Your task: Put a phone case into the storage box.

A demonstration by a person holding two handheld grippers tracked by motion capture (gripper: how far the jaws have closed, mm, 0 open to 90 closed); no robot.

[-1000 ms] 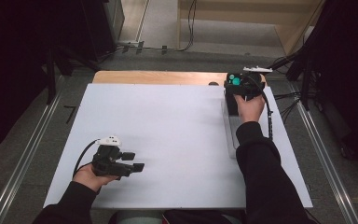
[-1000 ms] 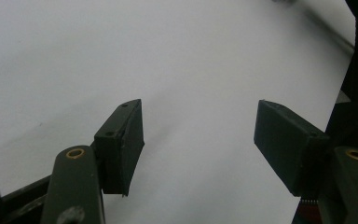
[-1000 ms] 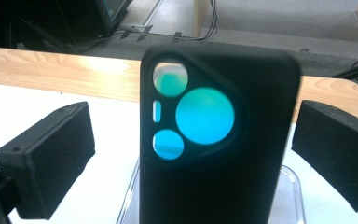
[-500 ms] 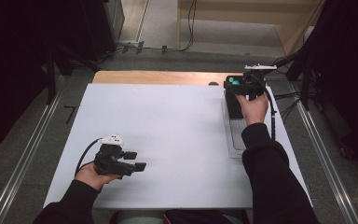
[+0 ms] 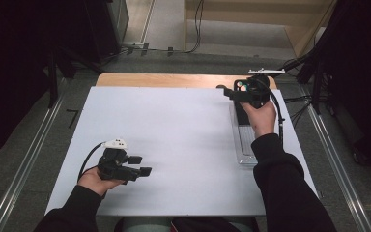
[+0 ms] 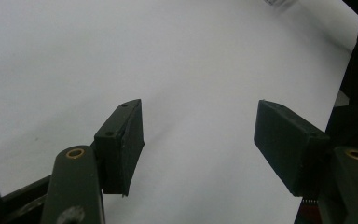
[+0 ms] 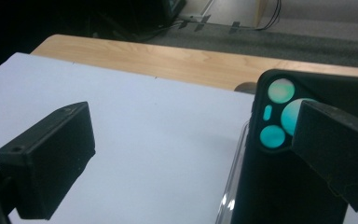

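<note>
Right gripper (image 5: pixel 232 92) at the far right of the counter (image 5: pixel 174 140), jaws wide apart and holding nothing. In the right gripper view the phone (image 7: pixel 303 154), in a black case with teal camera lenses, stands just beside the right jaw, its lens corner partly hidden behind that jaw; contact cannot be told. The phone rests in or against a clear tray (image 5: pixel 244 145) along the counter's right edge. Left gripper (image 5: pixel 137 169) sits low over the bare white counter near the front left, jaws open and empty, well apart from the phone.

Judgement: the step in hand is lining up a grasp on the phone. To do it well:
- centre the phone between both jaws before closing
- grip the case sides, clear of the lenses
- keep clear of the tray wall
- close slowly, since the case looks smooth and could slip.
</note>
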